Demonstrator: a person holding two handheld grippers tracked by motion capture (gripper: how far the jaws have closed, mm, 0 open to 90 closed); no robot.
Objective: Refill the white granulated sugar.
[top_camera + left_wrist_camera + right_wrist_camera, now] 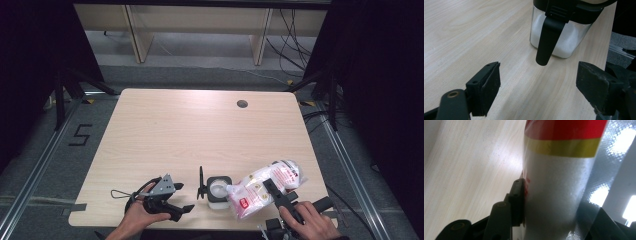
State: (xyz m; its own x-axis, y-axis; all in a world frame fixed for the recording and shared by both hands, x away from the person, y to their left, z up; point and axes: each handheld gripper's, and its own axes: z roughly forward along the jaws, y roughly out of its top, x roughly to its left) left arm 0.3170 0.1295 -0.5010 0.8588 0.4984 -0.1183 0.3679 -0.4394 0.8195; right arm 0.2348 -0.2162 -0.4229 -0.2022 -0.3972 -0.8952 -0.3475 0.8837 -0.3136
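On the near edge of the pale wooden tabletop [200, 125] stood a square clear container [218, 190] with a black rim and white granules inside, its black hinged lid [201, 183] standing up at its left side. In the left gripper view the container [564, 37] showed its glass wall and white contents, with a black tab [549, 40] hanging down its front from the lid rim. The left gripper [180, 197] rested low on the tabletop just left of the container, held in the person's left hand [142, 212], and its jaws stood well apart with nothing between them; in its own view the gripper [537, 87] pointed toward the container but did not touch it. The right gripper [275, 192], held in the person's right hand [305, 220], was clamped on a plastic refill bag [265, 187] printed in white and red, which lay tilted with its lower end at the container's open mouth and its upper end raised toward the right. In the right gripper view the bag [559, 182] rose between the jaws, silvery with a yellow and a red band, and the left pad pressed against it; the right pad was largely hidden behind the bag. Whether granules were falling from the bag into the container could not be told from above, as its mouth was too small to make out.
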